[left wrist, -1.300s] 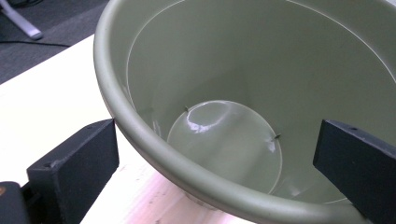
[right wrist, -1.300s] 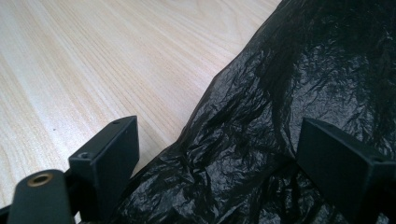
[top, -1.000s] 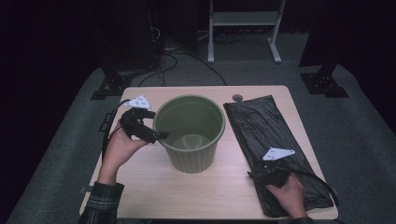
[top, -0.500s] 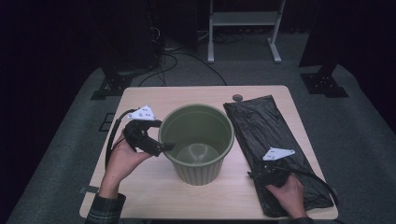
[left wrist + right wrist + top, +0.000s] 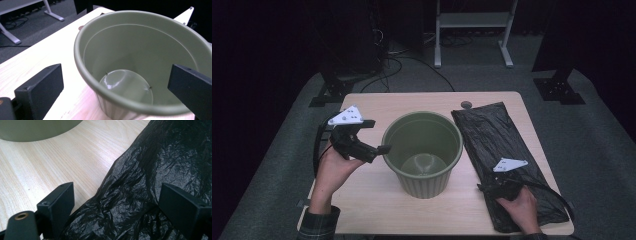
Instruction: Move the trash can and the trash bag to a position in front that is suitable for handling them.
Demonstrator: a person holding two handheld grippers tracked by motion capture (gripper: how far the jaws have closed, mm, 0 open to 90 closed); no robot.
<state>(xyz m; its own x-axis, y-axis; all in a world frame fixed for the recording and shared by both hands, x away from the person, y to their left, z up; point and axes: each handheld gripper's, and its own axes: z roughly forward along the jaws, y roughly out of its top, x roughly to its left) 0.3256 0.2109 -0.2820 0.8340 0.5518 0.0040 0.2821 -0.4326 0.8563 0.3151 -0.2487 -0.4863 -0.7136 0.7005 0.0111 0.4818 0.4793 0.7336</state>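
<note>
**Bin and bag, tools spread wide**

Bin (image 5: 422, 152), olive green and ribbed, stands upright at the centre of the tabletop (image 5: 377, 210); in my left tool's view its near wall is cut off at the bottom edge. My left tool (image 5: 371, 136) hangs just left of the rim, jaws wide apart, one on either side of the rim. The black bag (image 5: 497, 135) lies flat along the right of the frame. My right tool (image 5: 490, 186) rests low on its lower end, jaws wide, crinkled film between them; whether they touch the plastic I cannot tell. My right hand (image 5: 522, 207) hides part of the bag's lower end.
</note>
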